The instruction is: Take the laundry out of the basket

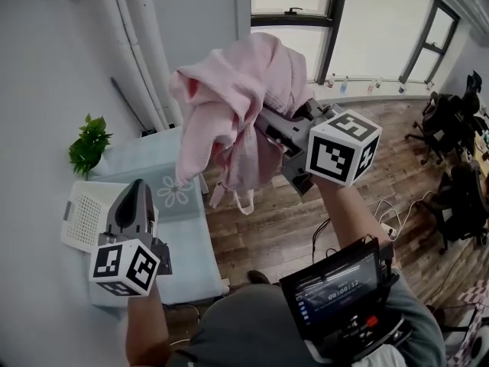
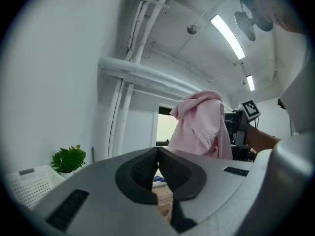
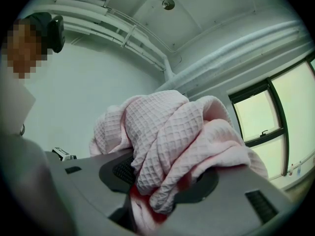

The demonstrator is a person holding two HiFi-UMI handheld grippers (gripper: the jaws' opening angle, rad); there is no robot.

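A pink waffle-weave towel (image 1: 229, 105) hangs bunched in the air over the wooden floor, in front of the window. My right gripper (image 1: 266, 131) is shut on it, and the cloth spills over both jaws in the right gripper view, where the towel (image 3: 172, 132) fills the middle and the right gripper (image 3: 162, 183) pinches its folds. The white laundry basket (image 1: 82, 214) sits at the left end of the light blue table (image 1: 187, 239). My left gripper (image 1: 138, 195) hovers over that table beside the basket, shut and holding nothing. From the left gripper (image 2: 158, 154) the towel (image 2: 202, 124) shows raised ahead.
A green plant (image 1: 90, 145) stands behind the basket by the white wall. White pipes (image 1: 141, 44) run up the wall. Black office chairs (image 1: 451, 128) and cables lie at the right. A screen device (image 1: 340, 289) hangs at the person's chest.
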